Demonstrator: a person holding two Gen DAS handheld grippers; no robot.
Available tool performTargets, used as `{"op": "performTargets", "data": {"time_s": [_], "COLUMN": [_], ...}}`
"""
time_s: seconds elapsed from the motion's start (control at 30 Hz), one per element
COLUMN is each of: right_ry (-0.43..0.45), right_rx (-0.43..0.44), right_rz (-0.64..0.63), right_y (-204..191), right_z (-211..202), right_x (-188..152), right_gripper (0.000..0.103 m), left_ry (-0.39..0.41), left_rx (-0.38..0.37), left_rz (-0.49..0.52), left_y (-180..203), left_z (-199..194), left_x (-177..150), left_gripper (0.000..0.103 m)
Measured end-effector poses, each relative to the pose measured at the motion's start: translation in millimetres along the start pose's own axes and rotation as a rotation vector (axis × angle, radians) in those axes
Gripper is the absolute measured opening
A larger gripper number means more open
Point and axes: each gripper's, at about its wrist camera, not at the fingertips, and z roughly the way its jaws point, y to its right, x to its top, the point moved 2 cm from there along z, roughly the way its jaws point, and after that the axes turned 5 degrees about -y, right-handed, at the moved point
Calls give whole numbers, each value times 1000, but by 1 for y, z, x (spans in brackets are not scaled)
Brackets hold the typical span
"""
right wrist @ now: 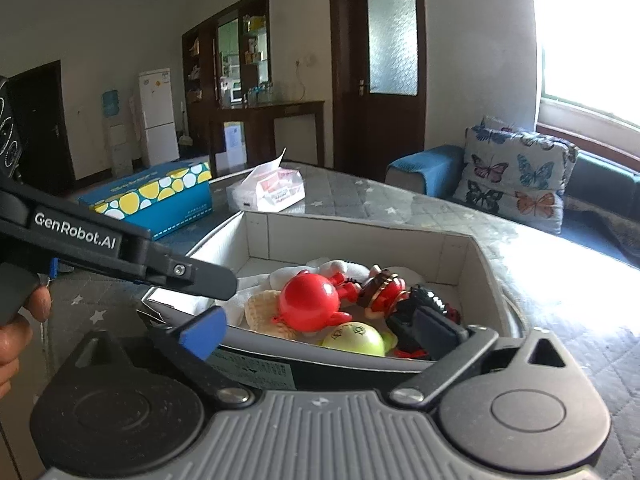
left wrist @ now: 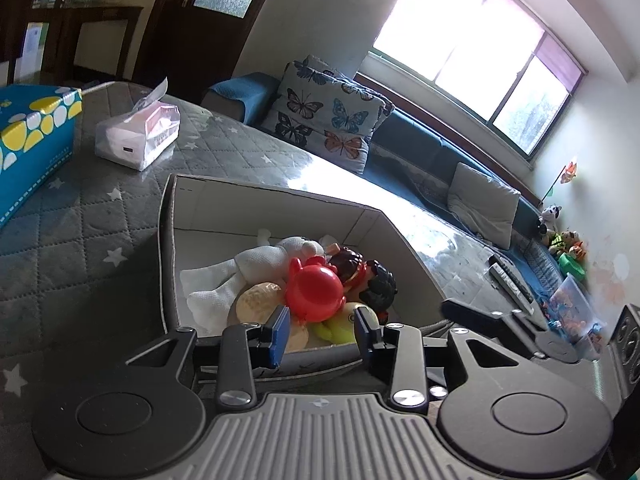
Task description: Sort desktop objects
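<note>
Both tongs hover empty at the near rim of the box (right wrist: 460, 252): left tongs (left wrist: 322, 330) parted narrowly, right tongs (right wrist: 320, 330) spread wide. The red toy (left wrist: 314, 290) lies just ahead of both (atop the pile), nearer the left.

Beyond my quilted table (right wrist: 520, 240) I see a blue sofa (left wrist: 420, 148) with a butterfly cushion (right wrist: 516, 172) under a bright window (left wrist: 472, 48), a dark door (right wrist: 380, 64), and a white fridge (right wrist: 158, 116).
</note>
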Motion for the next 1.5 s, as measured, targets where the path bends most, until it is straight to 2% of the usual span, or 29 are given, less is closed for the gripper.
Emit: {"op": "performTargets", "data": {"time_s": [0.4,0.63,0.93,1.33,1.5], "right_ry": [32,65,68,46,36], "right_rx": [-36,-52,-49,-51,-45], "right_rz": [23,17,85,81,86], "right_y": [-3,-12,-8,-15,-17], "right_z": [-26,-38,-47,-47,-45], "right_x": [-16,-28,-41,-49,-51], "right_gripper": [103,103,103,103,103], "left_ry": [25,34,40,43,52], "left_rx": [87,171,249,275,308], "left_rz": [106,201,254,288,314], "left_y": [15,26,30,34,35], "left_z": [-17,-20,-19,-19,-17], "left_x": [-22,-37,-52,-63,-67], "left_gripper": [39,39,39,39,39]}}
